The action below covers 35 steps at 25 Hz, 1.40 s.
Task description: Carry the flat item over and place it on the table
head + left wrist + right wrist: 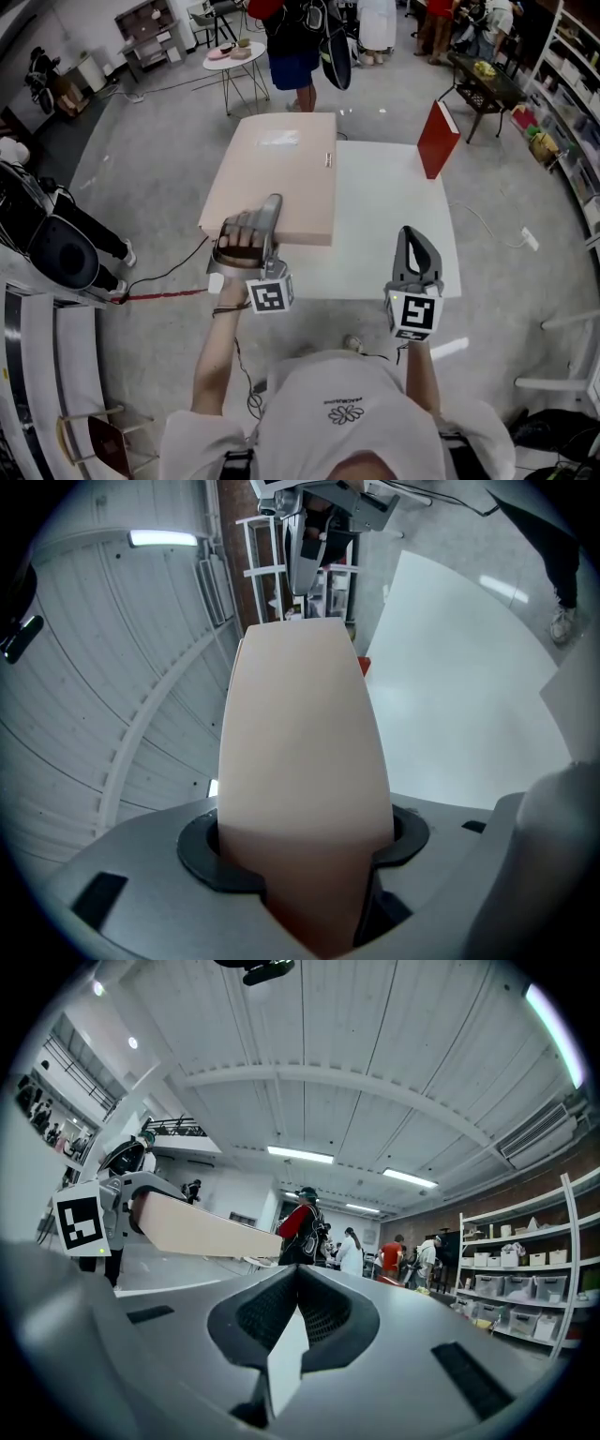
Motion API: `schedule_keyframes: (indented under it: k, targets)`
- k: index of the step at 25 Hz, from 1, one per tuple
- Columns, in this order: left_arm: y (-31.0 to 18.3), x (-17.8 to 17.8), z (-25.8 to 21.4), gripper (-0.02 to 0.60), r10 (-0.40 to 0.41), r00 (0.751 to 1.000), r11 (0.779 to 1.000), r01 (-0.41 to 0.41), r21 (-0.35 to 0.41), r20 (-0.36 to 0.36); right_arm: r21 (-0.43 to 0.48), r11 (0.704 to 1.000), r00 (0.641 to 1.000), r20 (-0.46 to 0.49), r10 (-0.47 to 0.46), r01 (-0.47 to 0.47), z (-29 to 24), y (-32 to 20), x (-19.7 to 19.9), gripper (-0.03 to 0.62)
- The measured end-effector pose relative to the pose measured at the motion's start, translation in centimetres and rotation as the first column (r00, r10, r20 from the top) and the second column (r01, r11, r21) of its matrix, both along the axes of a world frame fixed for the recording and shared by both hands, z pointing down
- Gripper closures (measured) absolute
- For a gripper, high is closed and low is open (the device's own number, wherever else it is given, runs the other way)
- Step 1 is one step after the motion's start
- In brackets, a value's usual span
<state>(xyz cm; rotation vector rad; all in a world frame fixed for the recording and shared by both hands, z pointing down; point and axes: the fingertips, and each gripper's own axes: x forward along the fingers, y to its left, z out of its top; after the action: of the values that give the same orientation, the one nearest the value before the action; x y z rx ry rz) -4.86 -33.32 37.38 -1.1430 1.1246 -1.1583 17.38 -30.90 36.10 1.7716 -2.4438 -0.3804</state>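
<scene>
Our left tongs [269,221] clamp the near edge of the flat box [281,169], held over the surface [394,220], left side. Right tongs [412,246] together, empty. We judge it stiff, prob. light; a one-edge grip may tilt.

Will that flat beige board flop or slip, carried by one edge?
Probably stiff: the beige board sticks out flat from the left tool, gripped at one edge, without visible sag. Likely light: one tool alone carries it. Smooth faces may let it pivot.

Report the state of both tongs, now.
Left tongs: closed on the flat beige board.
Right tongs: closed, holding nothing.
</scene>
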Motion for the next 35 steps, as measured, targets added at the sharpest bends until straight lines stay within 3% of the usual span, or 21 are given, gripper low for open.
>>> schedule_keyframes:
  k: [13, 18, 23, 30, 35]
  targets:
    - [-0.6, 0.4, 2.6, 0.288, -0.017, 1.0, 0.995, 0.018, -0.094, 0.011, -0.03, 0.999, 1.0, -0.011, -0.012, 0.012, 1.8, 0.6, 0.5, 0.582]
    - [-1.4, 1.1, 5.5, 0.288, 0.008, 1.0, 0.965, -0.01, -0.263, -0.009, -0.067, 0.998, 1.0, -0.013, -0.009, 0.008, 3.1, 1.4, 1.0, 0.582]
    - [-2.4, 1.8, 7.6, 0.287, 0.037, 0.999, 0.938, -0.028, -0.347, 0.021, -0.113, 0.993, 0.999, -0.038, 0.031, -0.035, 3.9, 2.0, 2.4, 0.582]
    - [-3.7, 2.0, 10.6, 0.285, 0.05, 0.999, 0.905, -0.043, -0.423, 0.005, -0.121, 0.988, 0.995, -0.058, 0.086, -0.092, 4.2, 3.2, 4.3, 0.582]
    - [-4.7, 1.8, 11.9, 0.285, 0.051, 0.997, 0.898, -0.024, -0.44, 0.052, -0.135, 0.983, 0.991, -0.063, 0.118, -0.126, 4.5, 3.6, 5.3, 0.582]
